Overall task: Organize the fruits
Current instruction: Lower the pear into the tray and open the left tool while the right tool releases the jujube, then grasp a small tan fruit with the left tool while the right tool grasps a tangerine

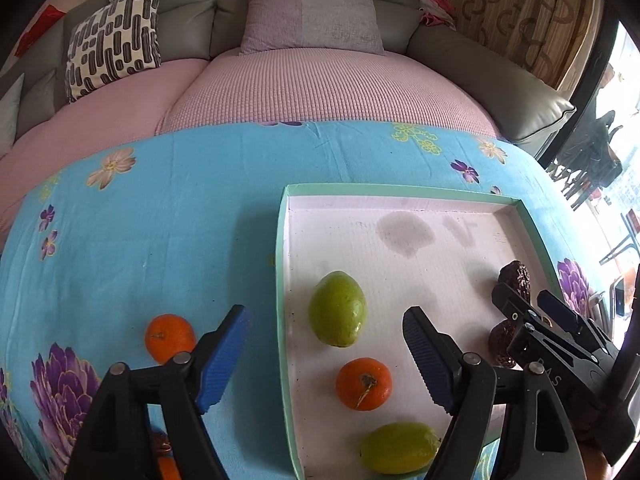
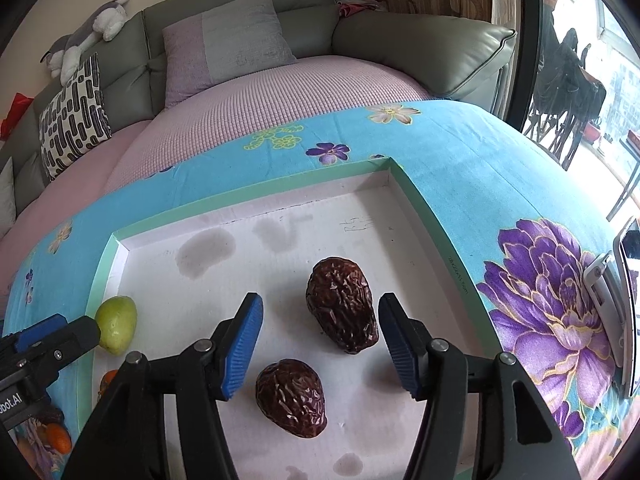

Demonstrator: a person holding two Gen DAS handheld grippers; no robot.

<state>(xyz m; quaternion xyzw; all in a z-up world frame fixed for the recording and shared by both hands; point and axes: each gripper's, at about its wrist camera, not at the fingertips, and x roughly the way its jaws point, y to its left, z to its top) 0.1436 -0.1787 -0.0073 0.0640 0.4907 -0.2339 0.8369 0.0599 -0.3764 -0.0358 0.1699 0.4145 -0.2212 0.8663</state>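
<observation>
A tray (image 1: 282,280) lies on the table (image 1: 160,220), a sofa (image 1: 320,88) behind it; in the tray, two limes (image 1: 338,308) and an orange (image 1: 363,383) sit left, two dates (image 2: 342,304) right; another orange (image 1: 168,336) lies on the table left of the tray.

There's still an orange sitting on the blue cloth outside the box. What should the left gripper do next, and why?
Probably swing the left hand-held gripper left and lower it over the orange on the cloth. Its jaws stand open and empty, while the tray already holds another orange, two green fruits and two dates. That one orange lies outside the tray.
</observation>
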